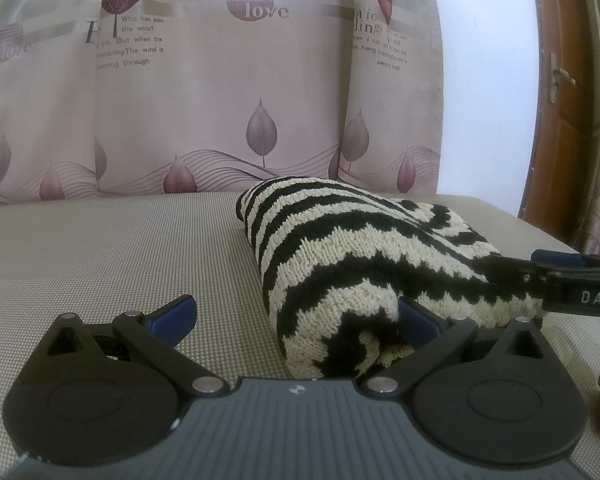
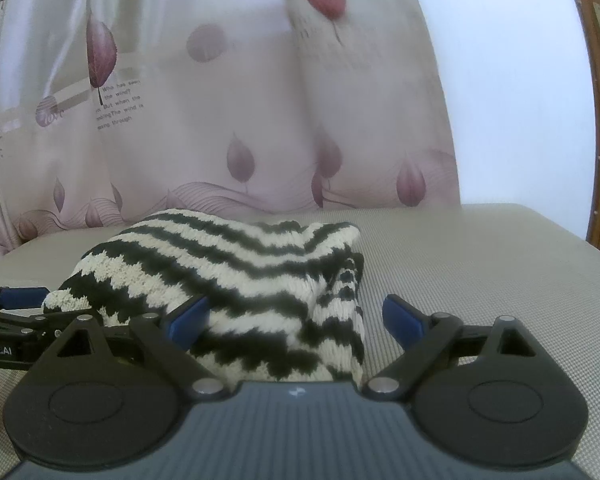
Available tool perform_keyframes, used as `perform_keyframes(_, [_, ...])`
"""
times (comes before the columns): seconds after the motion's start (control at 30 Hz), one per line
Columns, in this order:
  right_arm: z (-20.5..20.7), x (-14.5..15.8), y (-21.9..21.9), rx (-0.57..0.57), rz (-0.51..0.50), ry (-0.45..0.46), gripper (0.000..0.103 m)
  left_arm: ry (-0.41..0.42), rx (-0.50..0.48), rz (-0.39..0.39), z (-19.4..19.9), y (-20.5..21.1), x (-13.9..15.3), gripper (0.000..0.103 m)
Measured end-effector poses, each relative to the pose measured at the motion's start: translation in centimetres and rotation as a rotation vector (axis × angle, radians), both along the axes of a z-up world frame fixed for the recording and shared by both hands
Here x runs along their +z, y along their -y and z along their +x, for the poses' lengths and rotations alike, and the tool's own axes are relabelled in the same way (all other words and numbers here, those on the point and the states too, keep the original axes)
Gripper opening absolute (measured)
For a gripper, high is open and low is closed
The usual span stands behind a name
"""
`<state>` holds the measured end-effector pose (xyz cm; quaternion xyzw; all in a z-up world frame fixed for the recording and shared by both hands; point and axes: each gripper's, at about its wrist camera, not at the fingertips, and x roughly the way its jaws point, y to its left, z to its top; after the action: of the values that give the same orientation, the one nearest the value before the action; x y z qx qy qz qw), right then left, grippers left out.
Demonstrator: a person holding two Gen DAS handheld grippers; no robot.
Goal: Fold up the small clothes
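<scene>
Between left tool (image 1: 296, 320) pads: striped knit garment (image 1: 360, 248), jaws spread.
Right tool (image 2: 296, 320): spread, straddling folded edge.
Advice: pinch both layers evenly.

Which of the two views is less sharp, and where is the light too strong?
Right wrist view: the curtain is smeared, its upper leaf print blurred, and the wall is washed out white. Left wrist view: the curtain text is sharp and the striped knit garment is crisp; straight edges like the door bow from fisheye.
</scene>
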<state>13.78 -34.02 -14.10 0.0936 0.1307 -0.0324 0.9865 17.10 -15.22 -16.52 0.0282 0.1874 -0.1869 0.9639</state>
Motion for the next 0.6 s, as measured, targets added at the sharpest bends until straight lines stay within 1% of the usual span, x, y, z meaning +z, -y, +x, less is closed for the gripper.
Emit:
perform_keyframes(0.1, [0.0,0.0,0.1,-0.004,0.004,0.003,0.098,-0.001,0.000,0.002,0.0,0.0,0.0,0.103])
perform_keyframes(0.43, [0.0,0.0,0.1,-0.004,0.007,0.004,0.098,-0.004,-0.001,0.001,0.1,0.0,0.0,0.103])
perform_keyframes(0.5, [0.0,-0.1,0.1,-0.005,0.008,0.004,0.098,0.000,-0.002,-0.011,0.0,-0.2,0.0,0.103])
perform_keyframes(0.6, [0.0,-0.1,0.3,-0.018,0.021,0.006,0.098,0.002,-0.047,-0.048,-0.1,-1.0,0.5,0.103])
